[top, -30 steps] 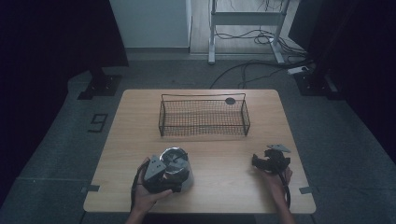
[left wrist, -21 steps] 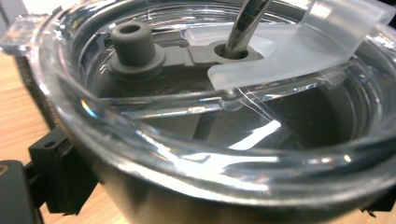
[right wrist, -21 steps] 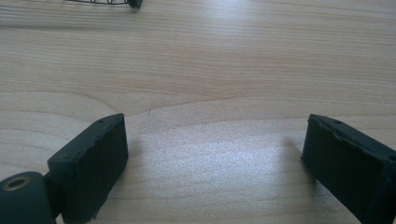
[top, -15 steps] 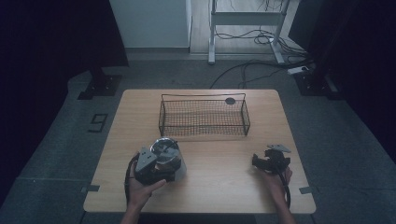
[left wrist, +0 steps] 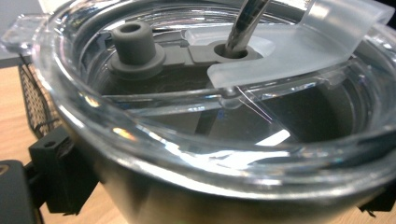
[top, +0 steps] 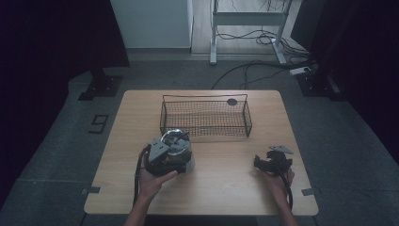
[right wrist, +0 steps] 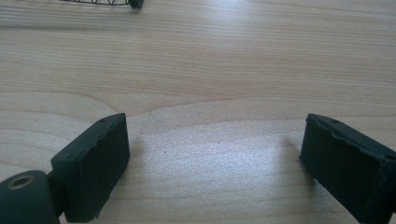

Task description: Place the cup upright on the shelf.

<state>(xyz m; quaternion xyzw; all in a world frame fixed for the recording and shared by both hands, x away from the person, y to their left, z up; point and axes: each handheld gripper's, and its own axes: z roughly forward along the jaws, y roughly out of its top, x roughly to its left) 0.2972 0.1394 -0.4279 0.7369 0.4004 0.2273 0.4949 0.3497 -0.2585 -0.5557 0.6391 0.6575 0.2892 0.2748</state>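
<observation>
Two grippers sat over a wooden table. Just in front of the wire basket, toward its left end, the left gripper clasped a steel tumbler with a clear lid and metal straw. Well right of the tumbler, the right gripper rested with jaws spread wide, grasping nothing.

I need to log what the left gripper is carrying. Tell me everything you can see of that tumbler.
The tumbler is a dark metal cup with a clear plastic lid. The lid has a grey rubber plug and a metal straw through a grey hole, beside a frosted flap. It stands roughly upright between the left gripper's jaws, just in front of the wire basket, over the wooden table.
</observation>
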